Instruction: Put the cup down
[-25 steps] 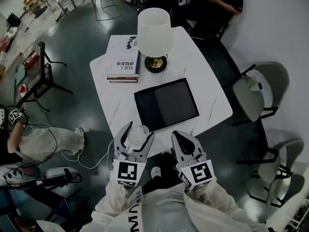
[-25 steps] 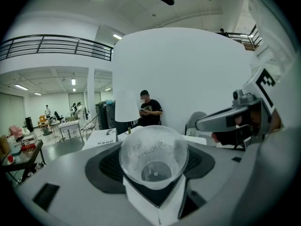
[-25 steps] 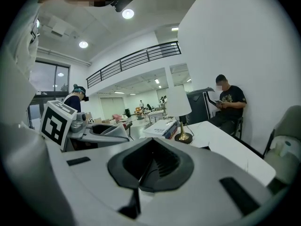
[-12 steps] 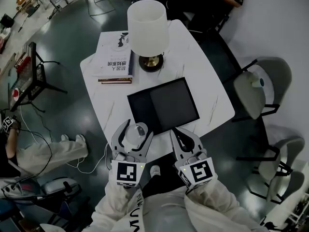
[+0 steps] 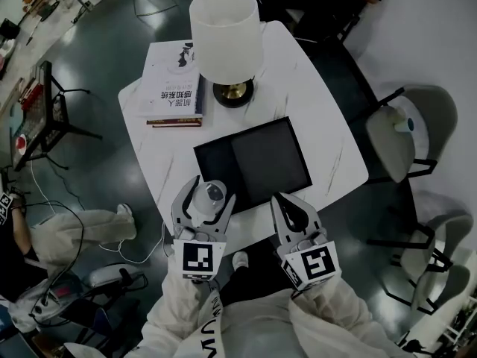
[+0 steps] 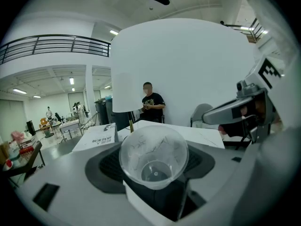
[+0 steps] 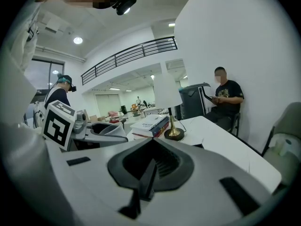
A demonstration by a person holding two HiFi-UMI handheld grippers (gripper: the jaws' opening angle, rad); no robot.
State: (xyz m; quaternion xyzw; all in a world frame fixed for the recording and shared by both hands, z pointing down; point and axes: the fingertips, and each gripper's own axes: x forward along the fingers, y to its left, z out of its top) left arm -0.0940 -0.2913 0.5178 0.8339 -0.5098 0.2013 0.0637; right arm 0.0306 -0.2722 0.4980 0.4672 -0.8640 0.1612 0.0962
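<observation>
A clear plastic cup [image 5: 212,195] lies on its side between the jaws of my left gripper [image 5: 212,190], which is shut on it above the near edge of the white table [image 5: 328,148]. In the left gripper view the cup [image 6: 153,160] turns its open mouth toward the camera, and it looks empty. My right gripper [image 5: 281,200] hovers beside it to the right, shut with nothing held; its jaws meet in the right gripper view [image 7: 151,142]. A black tray [image 5: 252,161] lies on the table just ahead of both grippers.
A white-shaded lamp [image 5: 223,32] on a brass base and a stack of books [image 5: 175,95] stand at the table's far side. Grey chairs [image 5: 399,136] are to the right. A person [image 6: 151,105] sits beyond the table. Cables lie on the floor at left.
Both grippers have edged slightly forward over the table's near edge, the cup still in the left one. The head view has shifted a little.
</observation>
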